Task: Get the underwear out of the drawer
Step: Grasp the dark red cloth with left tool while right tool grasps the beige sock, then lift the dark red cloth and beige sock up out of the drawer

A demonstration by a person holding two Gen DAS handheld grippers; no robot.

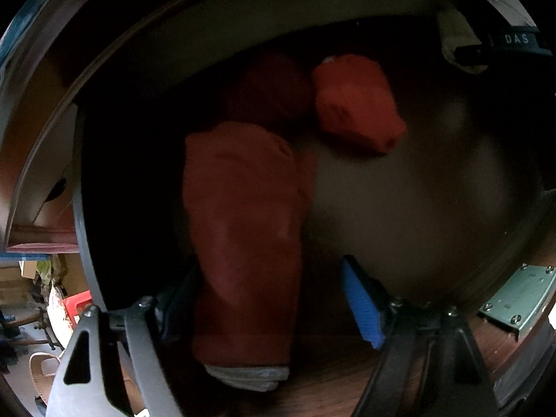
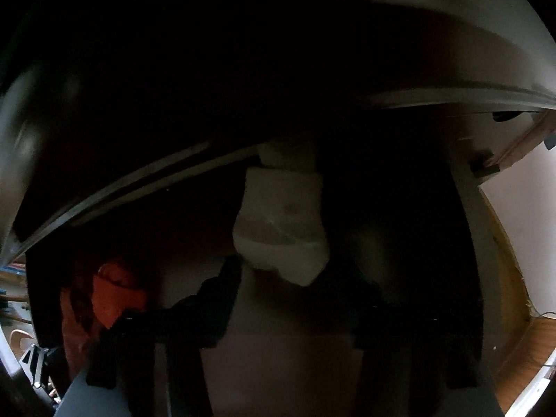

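The rolled dark-red fabric underwear (image 1: 243,236) is seen lying in the grey drawer (image 1: 434,208), between the parted jaws of the left gripper (image 1: 271,299). It is judged soft, light and compressible; mid-roll is the recommended grasp point. The state of the right gripper (image 2: 295,316) cannot be determined.

The rolled red underwear (image 1: 243,236) is soft matt cloth with a grey ribbed band at six o'clock. At one o'clock of it, an orange bundle (image 1: 354,104) looks like coarser knit. The drawer (image 1: 194,52) wall is smooth, painted, matt. The left tongs (image 1: 271,305) have bare metal arms and a ridged blue pad.
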